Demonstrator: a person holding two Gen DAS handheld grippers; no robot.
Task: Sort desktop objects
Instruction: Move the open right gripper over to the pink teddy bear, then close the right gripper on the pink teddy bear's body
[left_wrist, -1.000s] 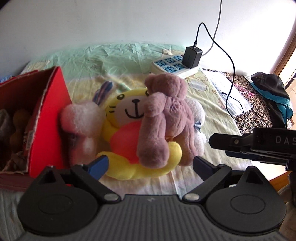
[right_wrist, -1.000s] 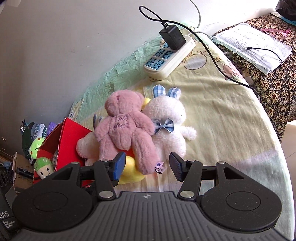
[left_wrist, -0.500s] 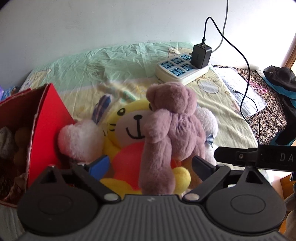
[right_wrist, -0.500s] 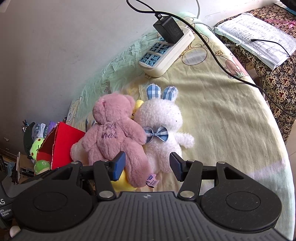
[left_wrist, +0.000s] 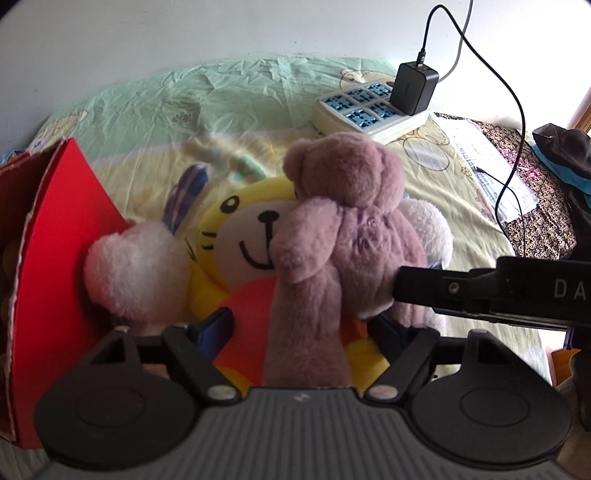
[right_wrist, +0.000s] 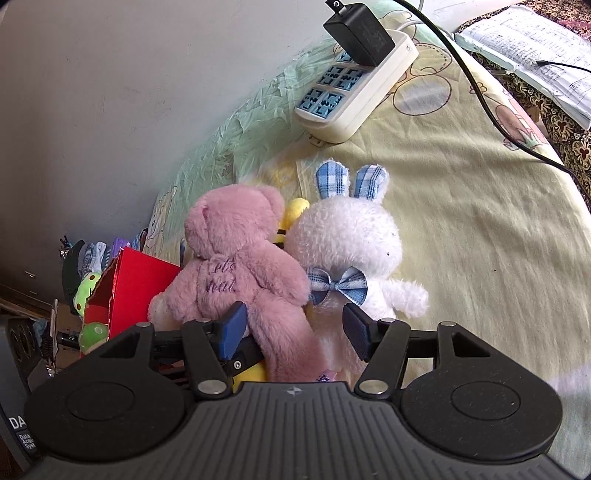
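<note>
left gripper (left_wrist: 301, 328): jaws spread wide, straddling the near leg of the pink bear (left_wrist: 343, 236); the pads sit either side of the leg and do not appear to press it, though the right pad is partly hidden behind plush. right gripper (right_wrist: 293, 328): jaws also spread wide, the blue left pad just touching the bear's hip (right_wrist: 240, 273), the right pad near the lower body of the white rabbit (right_wrist: 347, 243); nothing is pinched.

the toys lie in a heap on the tabletop (right_wrist: 480, 229), which is covered by a yellow-green cloth. pink bear lies on top, face down across the yellow cat plush (left_wrist: 251, 236). white rabbit with blue plaid ears and bow lies just right of the bear, touching it. a pale pink plush (left_wrist: 136, 266) sits left of the cat, against the red box (left_wrist: 62, 236).

far right: white power strip (right_wrist: 354, 92) with a black charger (right_wrist: 358, 33) plugged in.
</note>
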